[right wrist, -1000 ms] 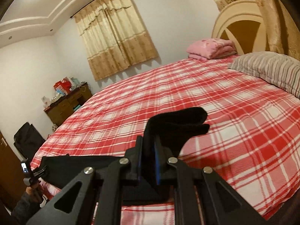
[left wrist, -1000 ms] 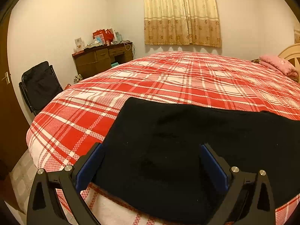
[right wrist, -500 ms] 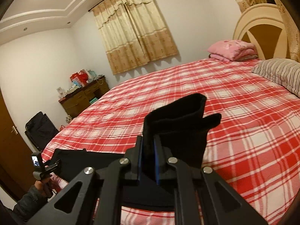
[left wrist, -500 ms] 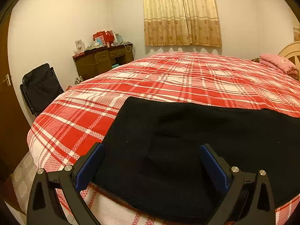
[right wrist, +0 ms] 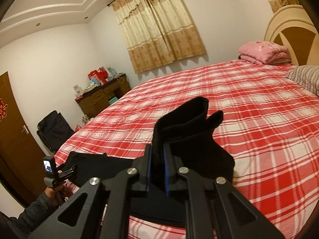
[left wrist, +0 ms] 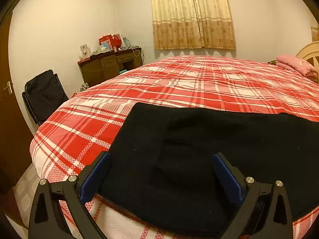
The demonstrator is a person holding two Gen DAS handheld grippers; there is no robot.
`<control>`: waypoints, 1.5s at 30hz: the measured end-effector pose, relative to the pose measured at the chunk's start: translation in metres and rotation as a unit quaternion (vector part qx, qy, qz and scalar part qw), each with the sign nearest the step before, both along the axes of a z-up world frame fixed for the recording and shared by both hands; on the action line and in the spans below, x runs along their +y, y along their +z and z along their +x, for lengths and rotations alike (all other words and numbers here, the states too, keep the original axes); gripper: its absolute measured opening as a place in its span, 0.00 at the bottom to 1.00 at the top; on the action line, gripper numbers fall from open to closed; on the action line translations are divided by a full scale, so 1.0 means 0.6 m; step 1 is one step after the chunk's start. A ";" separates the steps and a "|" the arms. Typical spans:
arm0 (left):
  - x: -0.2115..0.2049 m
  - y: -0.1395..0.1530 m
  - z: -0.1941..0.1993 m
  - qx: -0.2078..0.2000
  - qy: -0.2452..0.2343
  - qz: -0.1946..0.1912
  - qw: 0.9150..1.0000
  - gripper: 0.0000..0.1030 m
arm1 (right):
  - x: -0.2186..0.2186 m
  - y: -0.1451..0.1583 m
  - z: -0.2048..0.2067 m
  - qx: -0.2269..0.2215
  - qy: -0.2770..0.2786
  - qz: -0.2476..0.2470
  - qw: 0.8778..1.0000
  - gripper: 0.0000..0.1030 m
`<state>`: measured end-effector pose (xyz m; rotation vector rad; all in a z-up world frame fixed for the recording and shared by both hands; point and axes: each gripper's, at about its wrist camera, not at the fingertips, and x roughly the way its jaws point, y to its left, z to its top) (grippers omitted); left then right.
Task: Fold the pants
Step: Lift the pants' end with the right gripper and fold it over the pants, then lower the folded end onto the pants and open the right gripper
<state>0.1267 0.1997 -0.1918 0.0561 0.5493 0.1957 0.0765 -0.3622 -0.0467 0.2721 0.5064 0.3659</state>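
Black pants (left wrist: 199, 149) lie flat along the near edge of a bed with a red and white plaid cover (left wrist: 199, 83). My left gripper (left wrist: 160, 176) is open, its blue pads on either side of the waist end, just above the fabric. My right gripper (right wrist: 157, 163) is shut on the leg end of the pants (right wrist: 191, 123), lifted off the bed, with the cloth standing up past the fingertips. The rest of the pants (right wrist: 103, 169) trails left along the bed edge, where the left gripper (right wrist: 59, 176) shows.
A pink folded blanket (right wrist: 263, 52) and a striped pillow (right wrist: 305, 77) lie by the headboard (right wrist: 291, 33). A wooden desk (left wrist: 109, 65) with clutter and a black folding chair (left wrist: 43, 95) stand by the far wall. A brown door (right wrist: 14, 139) is at left.
My right gripper has lifted the leg end higher and carried it leftward over the bed. The left gripper has stayed open over the waist end, almost still.
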 end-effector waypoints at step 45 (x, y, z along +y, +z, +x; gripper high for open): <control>-0.310 0.033 0.050 0.117 -0.334 -0.220 0.909 0.99 | 0.260 -0.165 0.086 0.156 0.183 -0.114 0.964 0.56</control>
